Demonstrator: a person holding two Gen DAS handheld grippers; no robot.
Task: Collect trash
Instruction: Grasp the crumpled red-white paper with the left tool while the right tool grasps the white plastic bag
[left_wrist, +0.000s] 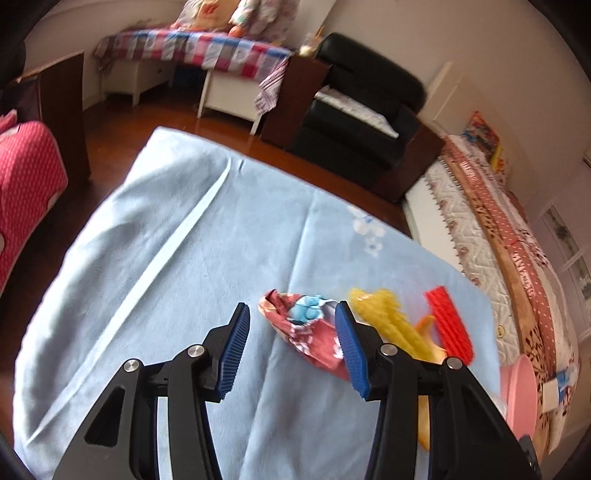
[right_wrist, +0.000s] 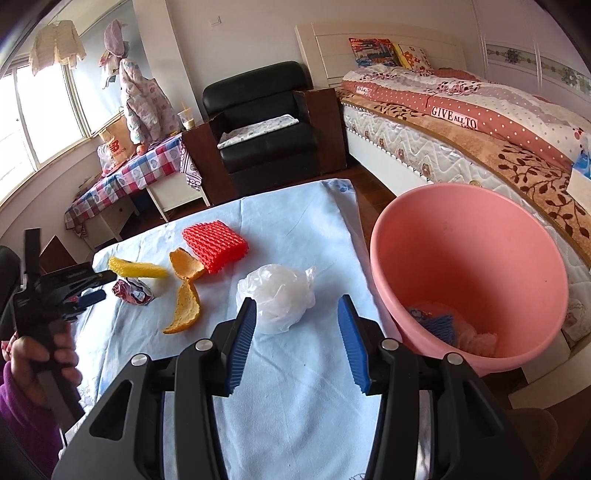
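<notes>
- Two grippers have open, empty jaws: the left gripper (left_wrist: 291, 328) hangs over the crumpled wrapper (left_wrist: 308, 330) on the blue cloth (left_wrist: 166, 229), and the right gripper (right_wrist: 297, 334) is near the white plastic bag (right_wrist: 277, 301), beside the pink bucket (right_wrist: 469, 236).
- Closing too high could skid the wrapper away or pinch cloth.
- Yellow foam (right_wrist: 136, 268) just beside the wrapper might get caught too.
- Orange peel (right_wrist: 186, 299) could be knocked off the edge.
</notes>
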